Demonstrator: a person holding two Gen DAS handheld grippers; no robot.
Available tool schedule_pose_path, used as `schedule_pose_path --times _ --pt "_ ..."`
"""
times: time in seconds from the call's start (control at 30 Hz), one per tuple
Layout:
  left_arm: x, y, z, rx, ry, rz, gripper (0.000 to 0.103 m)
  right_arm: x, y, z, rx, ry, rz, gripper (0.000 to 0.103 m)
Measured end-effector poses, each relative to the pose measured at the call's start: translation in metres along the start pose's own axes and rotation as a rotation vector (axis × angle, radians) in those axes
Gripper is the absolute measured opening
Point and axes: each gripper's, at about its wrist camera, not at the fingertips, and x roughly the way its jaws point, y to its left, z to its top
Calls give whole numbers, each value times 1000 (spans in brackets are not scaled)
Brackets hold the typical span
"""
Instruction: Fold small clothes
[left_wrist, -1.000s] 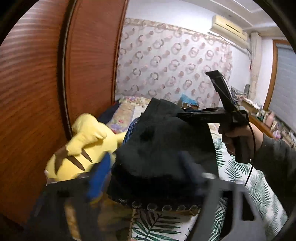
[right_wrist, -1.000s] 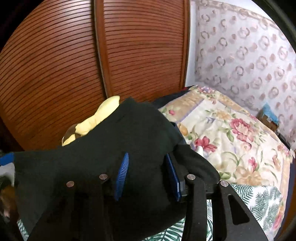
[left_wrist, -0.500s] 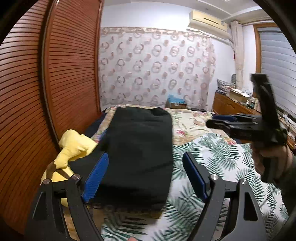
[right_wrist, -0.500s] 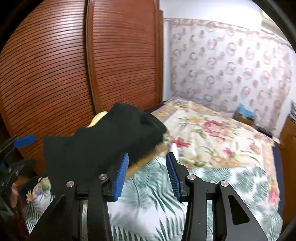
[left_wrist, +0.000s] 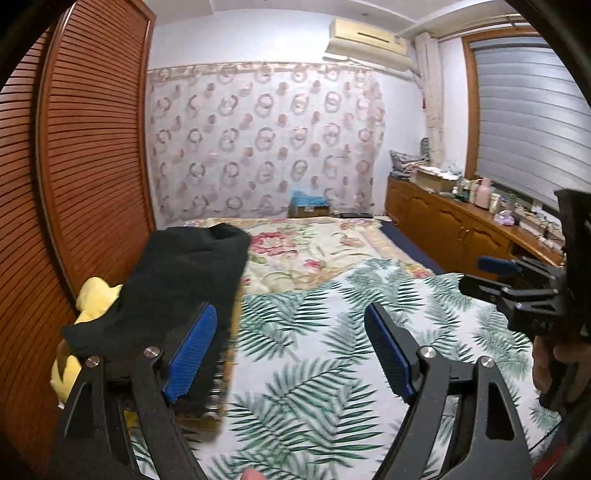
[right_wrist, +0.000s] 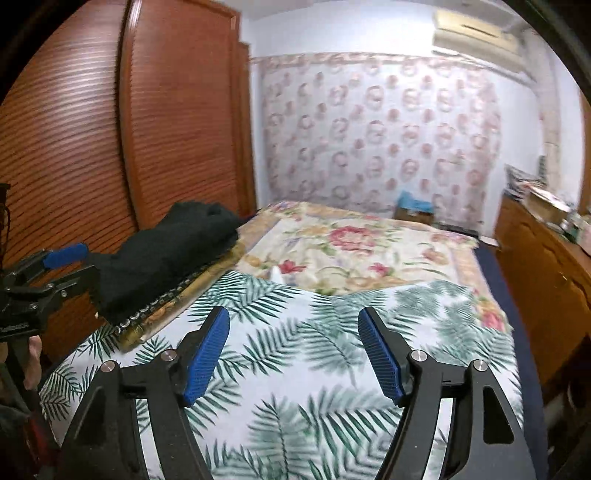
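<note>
Black folded garment (left_wrist: 184, 280) lying along the left edge of the bed (left_wrist: 332, 332), on top of a small stack beside the wardrobe doors (left_wrist: 92, 147); long axis running away toward the headboard end. Yellow plush toy (left_wrist: 94, 299) tucked under its near-left corner. Left hand-held gripper (left_wrist: 284, 354) spread wide, nothing between the pads, garment just to its left and close. Right hand-held gripper (right_wrist: 293, 354) opening, empty, over the palm-leaf sheet, garment well off to its left. Left hand clearly nearer. Garment probably finished and set aside; next piece not visible, edges blurred.
</note>
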Motion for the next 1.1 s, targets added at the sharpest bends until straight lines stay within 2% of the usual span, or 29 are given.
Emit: schedule_pose_path --times 0.1,0.43,0.57,0.8,1.1 --pt "-7 -14 5 6 -17 -32 83 -26 6 -5 20 -32 -28 74" --pt "-37 -44 21 18 -63 -56 83 -95 32 -27 100 -149 -111 74" --pt "-40 -46 23 12 -59 -64 83 -103 45 -33 112 -171 -134 74" --pt "-44 -49 21 6 -52 -55 83 -87 46 -56 132 -186 -161 74" --pt "-49 -51 20 6 -58 -49 83 -94 50 -59 139 -179 -168 74"
